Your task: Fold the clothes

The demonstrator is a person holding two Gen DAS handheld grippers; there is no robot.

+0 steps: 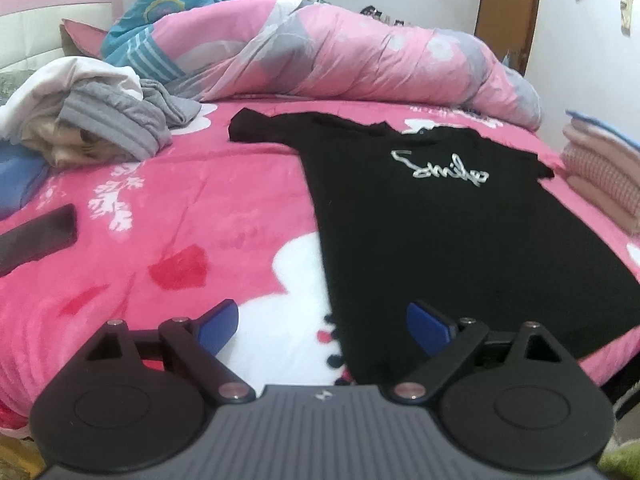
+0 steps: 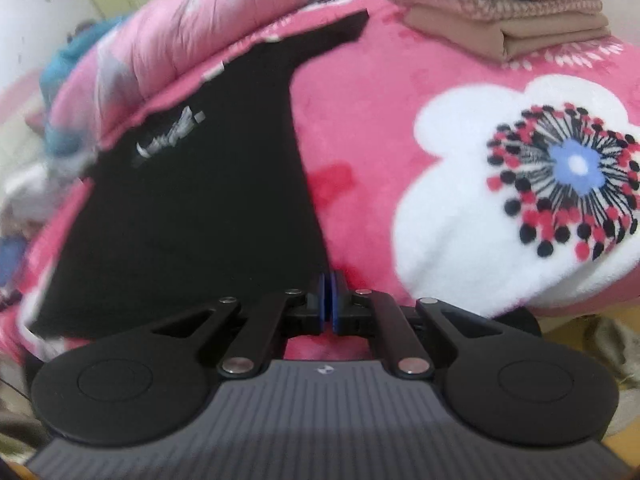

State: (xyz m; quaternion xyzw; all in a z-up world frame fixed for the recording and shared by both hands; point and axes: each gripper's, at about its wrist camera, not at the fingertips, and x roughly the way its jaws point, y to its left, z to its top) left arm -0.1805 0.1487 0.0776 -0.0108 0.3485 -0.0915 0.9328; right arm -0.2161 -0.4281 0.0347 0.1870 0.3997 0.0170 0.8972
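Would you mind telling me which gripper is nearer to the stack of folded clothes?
Right. The right gripper sits shut at the black T-shirt's hem corner below the folded stack; the open left gripper is at the opposite hem corner.

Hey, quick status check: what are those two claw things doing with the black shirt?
Left tool open, at shirt's hem. Right tool shut, at hem corner; grip on cloth unclear. Black T-shirt flat, unfolded on pink blanket. Nothing on it.

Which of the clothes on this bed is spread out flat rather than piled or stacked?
The black T-shirt with white script lettering lies spread flat on the pink blanket. The grey and white clothes sit in a crumpled heap, and the pinkish items are a folded stack.
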